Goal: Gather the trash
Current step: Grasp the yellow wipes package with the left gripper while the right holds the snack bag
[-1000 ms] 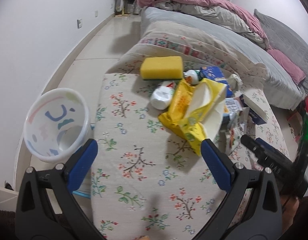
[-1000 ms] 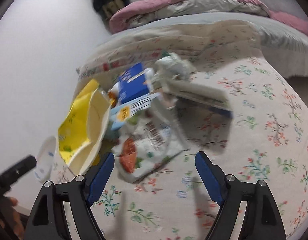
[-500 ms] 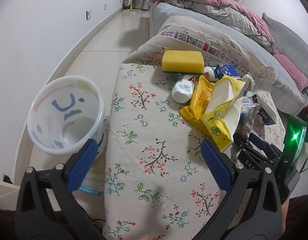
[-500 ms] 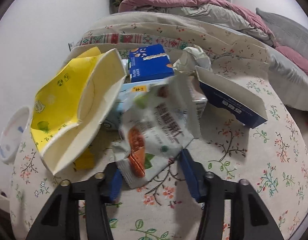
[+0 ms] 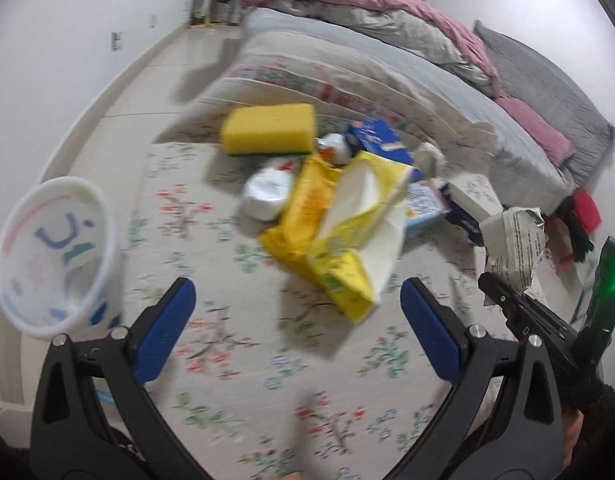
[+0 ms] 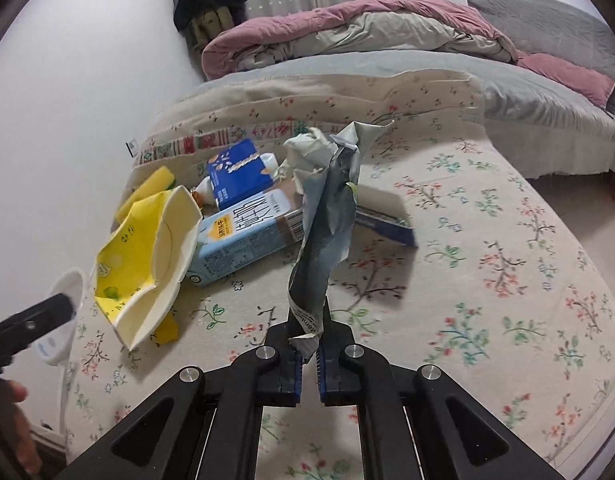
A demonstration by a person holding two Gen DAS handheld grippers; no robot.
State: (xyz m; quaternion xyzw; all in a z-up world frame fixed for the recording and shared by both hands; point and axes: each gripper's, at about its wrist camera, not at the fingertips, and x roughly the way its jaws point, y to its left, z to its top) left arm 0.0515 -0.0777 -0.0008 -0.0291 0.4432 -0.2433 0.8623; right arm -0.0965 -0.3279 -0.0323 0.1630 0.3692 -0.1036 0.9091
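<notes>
Between the blue pads of the right gripper (image 6: 308, 354), a crumpled snack wrapper (image 6: 327, 220) is pinched by its lower end and held upright, clear of the floral cloth (image 6: 487, 280); the jaws have just been closing and are now pressed together on the wrapper. The gripper is angled downward toward the cloth, and in the left wrist view it is seen at the right edge with the wrapper standing above its tip. Behind the wrapper, a light blue carton (image 6: 243, 236), a dark blue box (image 6: 237, 172), a yellow tissue pack (image 5: 343, 224) and a yellow sponge (image 5: 269, 129) are seen lying together. The left gripper (image 5: 298, 330) is held wide open above the cloth, tilted downward, with nothing between its pads. Beside the cloth's left edge a white bin (image 5: 51, 256) is seen.
</notes>
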